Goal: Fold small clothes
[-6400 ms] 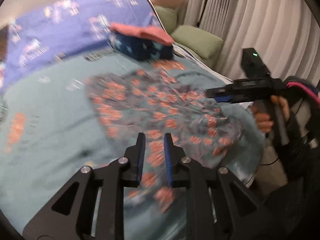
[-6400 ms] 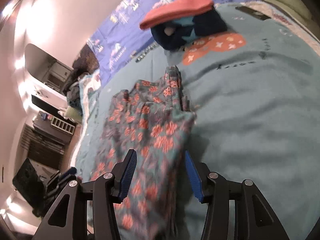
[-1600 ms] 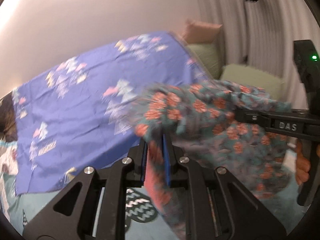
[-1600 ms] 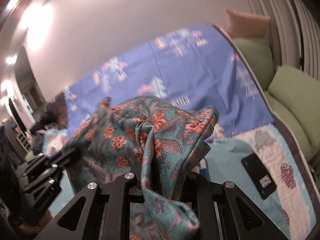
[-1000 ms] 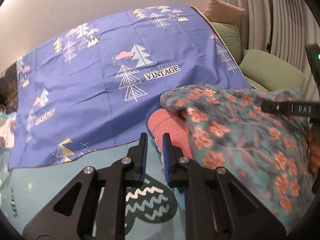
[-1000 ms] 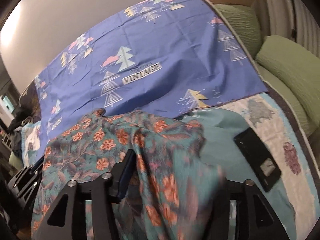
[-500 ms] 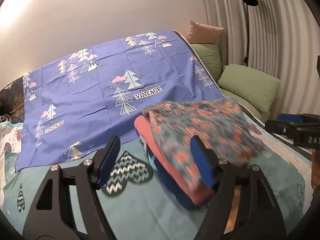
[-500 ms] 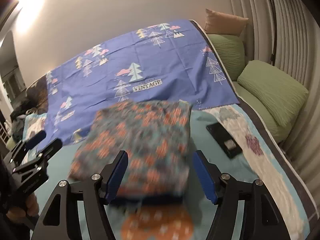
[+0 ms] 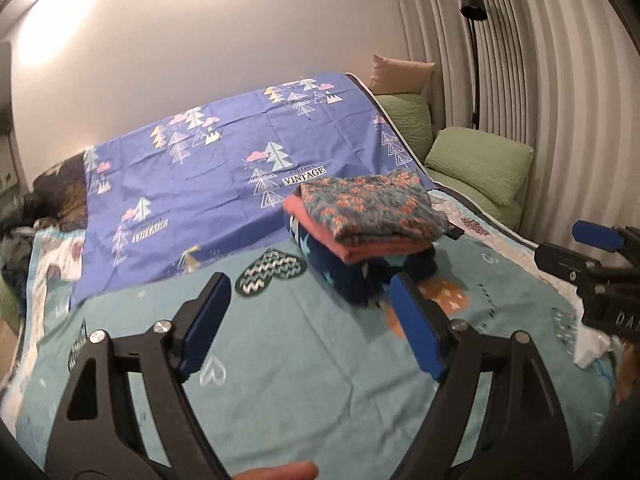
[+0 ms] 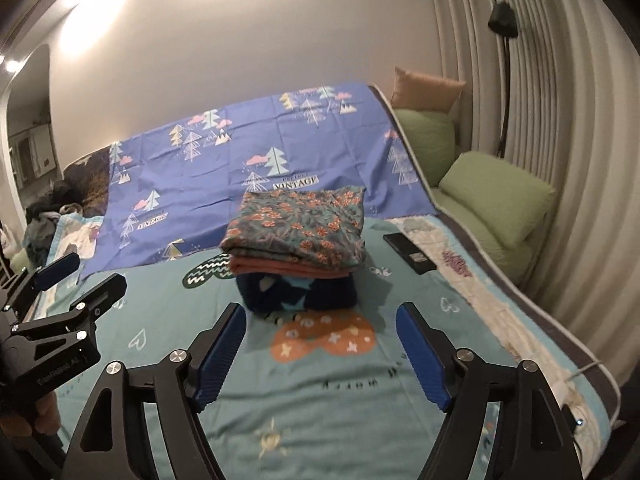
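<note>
the folded teal cloth with orange flowers [image 10: 298,226] lies flat on top of a folded coral-pink garment [image 10: 288,268] and a dark navy star-print bundle [image 10: 296,298], a stack on the teal patterned bedspread [image 10: 320,400] at twelve o'clock from both grippers. in the right wrist view its long axis runs from nine to three o'clock, with the rounded fold edge facing six. the left gripper [image 9: 308,328] and the right gripper [image 10: 320,354] hang well short of the stack, fingers wide apart and holding nothing.
</note>
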`<action>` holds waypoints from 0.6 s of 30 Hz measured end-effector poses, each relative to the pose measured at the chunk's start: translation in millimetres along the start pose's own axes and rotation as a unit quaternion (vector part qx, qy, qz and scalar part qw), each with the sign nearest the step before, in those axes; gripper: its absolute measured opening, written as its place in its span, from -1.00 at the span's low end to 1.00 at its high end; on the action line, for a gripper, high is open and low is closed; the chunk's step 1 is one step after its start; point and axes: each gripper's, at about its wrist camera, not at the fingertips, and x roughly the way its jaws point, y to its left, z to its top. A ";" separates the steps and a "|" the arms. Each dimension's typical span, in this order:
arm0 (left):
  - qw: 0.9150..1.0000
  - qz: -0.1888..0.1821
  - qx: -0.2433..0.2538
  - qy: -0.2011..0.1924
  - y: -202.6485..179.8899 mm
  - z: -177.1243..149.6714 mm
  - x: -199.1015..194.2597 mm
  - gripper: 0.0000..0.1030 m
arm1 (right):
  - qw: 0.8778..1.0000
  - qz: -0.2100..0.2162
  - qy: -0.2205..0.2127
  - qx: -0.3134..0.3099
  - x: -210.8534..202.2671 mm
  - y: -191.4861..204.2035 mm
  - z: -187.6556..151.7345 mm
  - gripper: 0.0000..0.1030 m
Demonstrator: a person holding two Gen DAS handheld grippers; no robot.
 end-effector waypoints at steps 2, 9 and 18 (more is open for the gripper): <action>1.000 -0.003 -0.015 0.002 3.5 -8.5 -14.4 0.59 | 1.000 -0.007 -0.013 -0.001 -18.5 5.5 -8.8 0.61; 1.000 0.005 -0.027 -0.005 8.5 -37.1 -59.0 0.59 | 1.000 0.006 -0.021 0.017 -51.7 19.2 -31.9 0.63; 0.999 0.013 -0.038 -0.009 18.0 -59.1 -86.4 0.61 | 1.000 0.007 -0.023 0.002 -71.1 46.6 -46.1 0.64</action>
